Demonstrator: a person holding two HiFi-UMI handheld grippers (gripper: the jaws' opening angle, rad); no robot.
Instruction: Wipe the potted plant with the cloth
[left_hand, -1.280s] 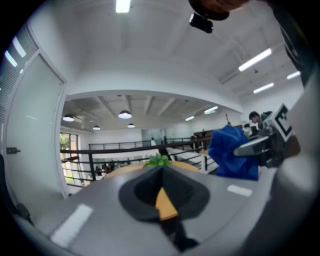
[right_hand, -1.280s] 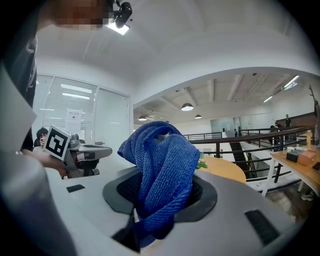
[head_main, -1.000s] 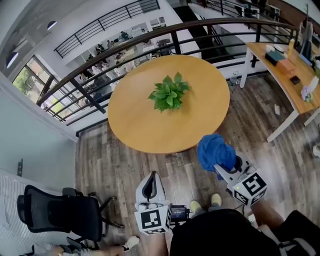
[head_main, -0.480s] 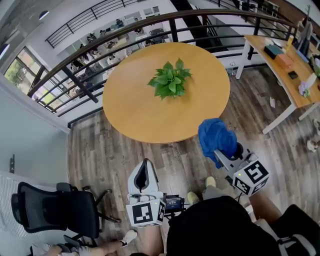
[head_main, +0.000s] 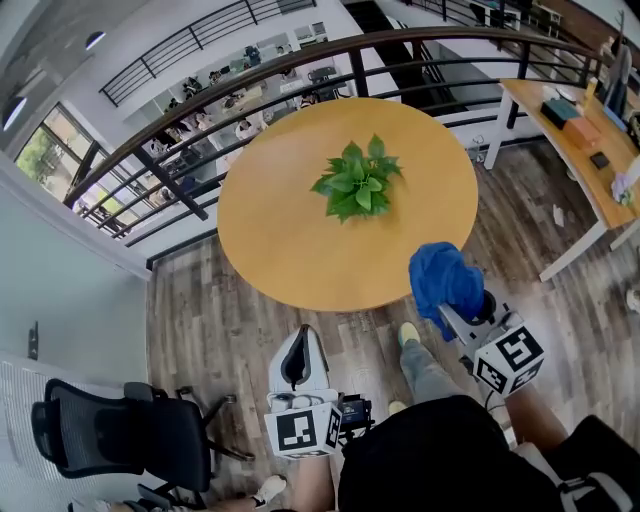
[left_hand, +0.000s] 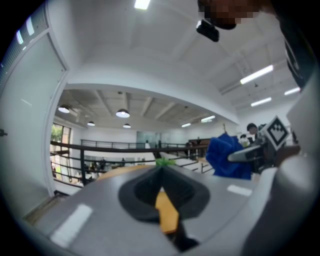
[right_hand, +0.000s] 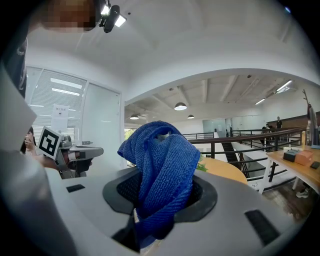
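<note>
**plantguy:** so where's the potted plant (head_main: 360, 182) at?

**gripcam:** It sits upright around the middle of the round wooden counter (head_main: 290, 230), a bit toward the far side, with bushy green leaves. Nothing's touching it. Can't really see the pot from above, the leaves cover it.

**plantguy:** and the cloth?

**gripcam:** The blue cloth (head_main: 445, 280) is bunched up in the right gripper (head_main: 450, 305). The jaws are clenched on it, and the right gripper view shows it bulging up out of them in a fat fold. From the head view it hangs right at the near right rim of the counter, well apart from the plant.

**plantguy:** left one doing anything?

**gripcam:** Nope. The left gripper (head_main: 298, 345) has its jaws pressed together on nothing. It's short of the counter's near edge, over the wood floor (head_main: 220, 320), pointing toward the plant.

**plantguy:** what else is around?

**gripcam:** The person's shoe (head_main: 410, 333) shows between the two grippers. There's a black office chair (head_main: 120, 435) at the lower left and a dark curved railing (head_main: 250, 85) behind the counter. A second, long counter (head_main: 575, 150) with some small stuff on it is off to the right.
</note>
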